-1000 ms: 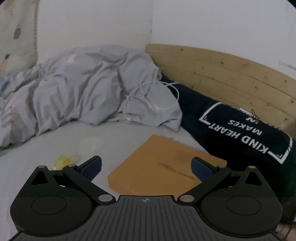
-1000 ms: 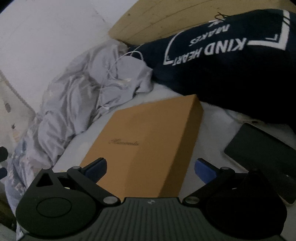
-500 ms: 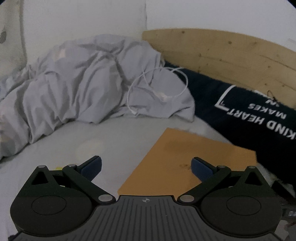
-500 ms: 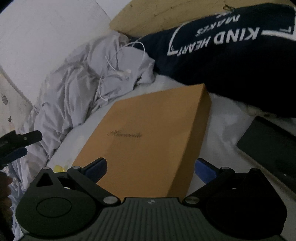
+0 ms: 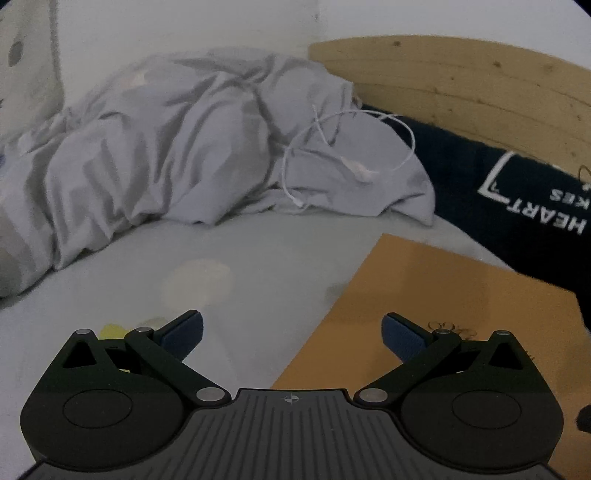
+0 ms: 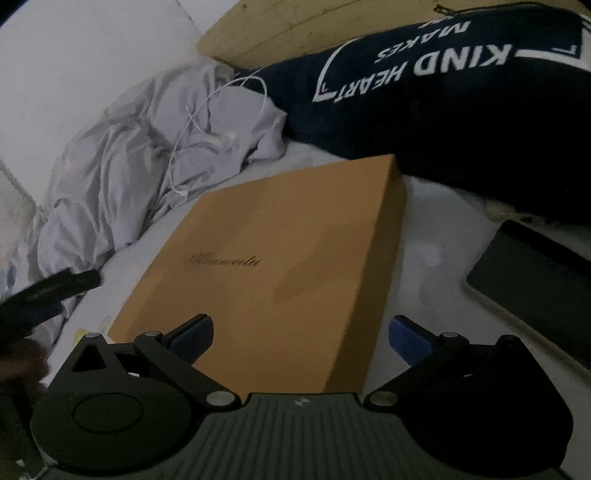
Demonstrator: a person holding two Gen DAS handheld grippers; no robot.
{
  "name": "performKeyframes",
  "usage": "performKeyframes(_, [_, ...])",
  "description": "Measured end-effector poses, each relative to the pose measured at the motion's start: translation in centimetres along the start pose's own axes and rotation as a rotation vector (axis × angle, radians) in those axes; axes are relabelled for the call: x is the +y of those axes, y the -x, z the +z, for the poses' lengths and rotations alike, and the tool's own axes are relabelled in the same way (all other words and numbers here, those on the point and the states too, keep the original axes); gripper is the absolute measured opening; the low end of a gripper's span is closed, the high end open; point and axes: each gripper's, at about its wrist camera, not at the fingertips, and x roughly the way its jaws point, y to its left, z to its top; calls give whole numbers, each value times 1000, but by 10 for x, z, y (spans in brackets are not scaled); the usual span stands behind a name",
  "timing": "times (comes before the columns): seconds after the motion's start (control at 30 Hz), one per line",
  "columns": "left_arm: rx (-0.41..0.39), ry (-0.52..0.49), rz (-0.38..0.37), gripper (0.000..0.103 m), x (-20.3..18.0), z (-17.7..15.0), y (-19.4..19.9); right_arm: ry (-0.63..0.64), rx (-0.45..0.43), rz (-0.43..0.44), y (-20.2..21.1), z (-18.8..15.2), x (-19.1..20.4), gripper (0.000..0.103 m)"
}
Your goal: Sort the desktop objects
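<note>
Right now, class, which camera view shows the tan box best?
The right wrist view: the box lies whole, its lid, script and one side plain. The left wrist view catches only part of it, cut off by the tongs.

Crumpled grey duvet (image 5: 177,147) against white wall (image 5: 184,26), wooden headboard (image 5: 461,81) behind dark lettered pillow (image 6: 461,103).
</note>
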Motion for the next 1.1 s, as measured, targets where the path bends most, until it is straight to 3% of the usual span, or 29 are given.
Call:
performKeyframes(0.37, [33, 7, -74, 103, 6, -11, -41, 15, -12, -46, -15, -7, 11, 103])
performKeyframes(0.6, [108, 58, -148, 103, 19, -17, -66, -20, -3, -78, -26, -6, 8, 103])
performKeyframes(1.1, [117, 142, -247, 103, 23, -15, -90, -27, -16, -86, -37, -6, 9, 103])
